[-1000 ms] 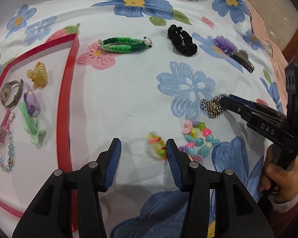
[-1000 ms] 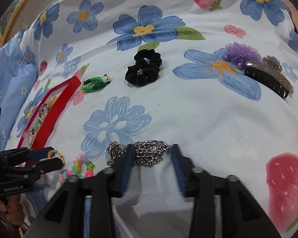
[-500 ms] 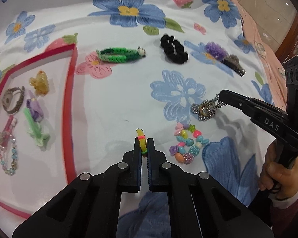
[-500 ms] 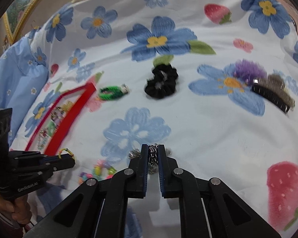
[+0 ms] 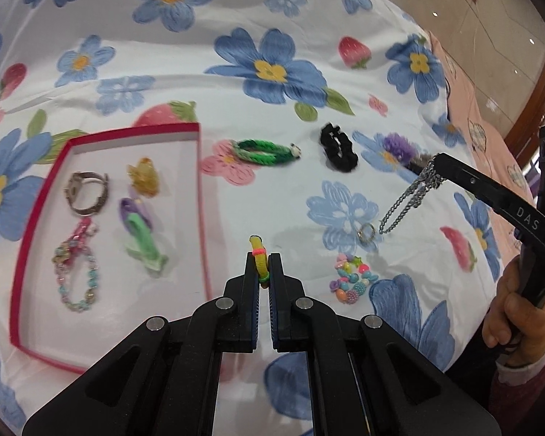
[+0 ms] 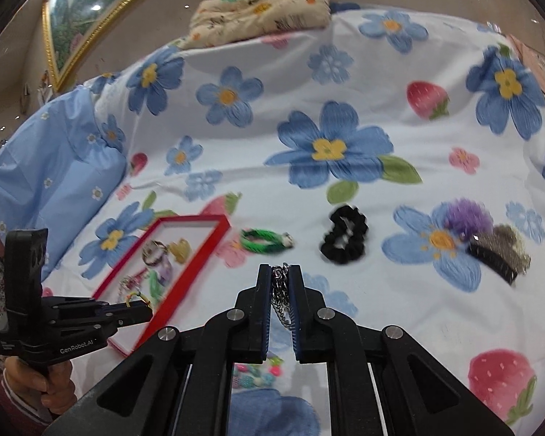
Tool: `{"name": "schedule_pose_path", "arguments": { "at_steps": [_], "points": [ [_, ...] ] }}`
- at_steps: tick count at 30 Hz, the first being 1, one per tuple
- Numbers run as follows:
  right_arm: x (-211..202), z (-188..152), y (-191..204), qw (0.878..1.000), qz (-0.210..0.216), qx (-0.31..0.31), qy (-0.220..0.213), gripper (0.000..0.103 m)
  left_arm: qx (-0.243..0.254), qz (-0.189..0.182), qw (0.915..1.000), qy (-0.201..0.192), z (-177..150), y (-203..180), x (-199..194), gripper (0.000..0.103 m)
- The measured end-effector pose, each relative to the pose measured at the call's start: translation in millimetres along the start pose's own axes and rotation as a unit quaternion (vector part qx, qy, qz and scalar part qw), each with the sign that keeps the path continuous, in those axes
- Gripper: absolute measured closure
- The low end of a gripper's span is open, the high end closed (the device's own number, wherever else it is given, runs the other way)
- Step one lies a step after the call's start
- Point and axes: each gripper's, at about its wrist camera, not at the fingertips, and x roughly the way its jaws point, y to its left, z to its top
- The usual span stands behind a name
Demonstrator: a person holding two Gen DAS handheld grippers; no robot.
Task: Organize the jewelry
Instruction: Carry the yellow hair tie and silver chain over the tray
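Left wrist view: the left gripper [image 5: 263, 265] pinches a yellow loop band [image 5: 258, 257], which stands upright past the fingertips, right of the red tray [image 5: 200, 196].

Right wrist view: the right gripper [image 6: 284, 278] clamps a silver chain [image 6: 280, 290], which hangs downward between the pads.

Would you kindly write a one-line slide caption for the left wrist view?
Left gripper lifts a yellow loom band beside the red tray while the right gripper dangles a silver chain.

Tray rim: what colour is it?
Red, around a white inside; the tray shows best in the left wrist view.
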Motion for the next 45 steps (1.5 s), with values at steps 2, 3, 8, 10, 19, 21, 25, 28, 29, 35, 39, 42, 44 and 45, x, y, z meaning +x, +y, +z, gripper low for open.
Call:
{"name": "schedule_pose_path", "arguments": {
  "at_steps": [2,3,8,10,19,21,25,28,29,35,39,42,44,45],
  "points": [
    [-2,3,7,1.000,0.005,-0.003,-0.006,0.095,-0.006,0.003,1.0000,-0.006,0,7,-6,0.099],
    [-2,5,11,1.000,0.010,-0.005,-0.007,0.095,-0.009,0.005,0.9999,-0.009,-1,11,-10,0.099],
    [-2,11,31,0.999,0.030,-0.016,-0.010,0.095,-0.027,0.016,0.9994,-0.018,-5,31,-24,0.099],
    [0,13,41,0.999,0.039,-0.021,-0.010,0.095,-0.034,0.021,0.9990,-0.021,-7,38,-28,0.099],
    [17,12,84,0.996,0.081,-0.044,0.003,0.095,-0.067,0.042,0.9965,-0.027,-19,76,-43,0.099],
    [21,10,94,0.995,0.093,-0.046,0.006,0.095,-0.074,0.046,0.9959,-0.025,-23,83,-44,0.099],
    [31,9,112,0.991,0.120,-0.053,0.015,0.095,-0.085,0.052,0.9947,-0.024,-29,96,-46,0.099],
    [38,8,128,0.988,0.137,-0.060,0.022,0.095,-0.092,0.056,0.9939,-0.022,-32,106,-47,0.099],
    [40,8,133,0.988,0.141,-0.063,0.023,0.095,-0.094,0.058,0.9936,-0.022,-33,109,-47,0.099],
    [53,8,160,0.983,0.167,-0.074,0.033,0.095,-0.106,0.061,0.9925,-0.013,-36,125,-43,0.099],
    [67,4,172,0.980,0.177,-0.079,0.047,0.095,-0.110,0.063,0.9919,-0.003,-37,133,-34,0.099],
    [81,-3,175,0.978,0.181,-0.078,0.064,0.095,-0.114,0.060,0.9917,0.006,-39,139,-25,0.099],
    [89,-9,175,0.978,0.181,-0.076,0.076,0.095,-0.116,0.060,0.9914,0.012,-40,141,-19,0.099],
    [95,-13,174,0.977,0.181,-0.074,0.084,0.095,-0.116,0.059,0.9913,0.014,-40,142,-17,0.099]
  ]
}}
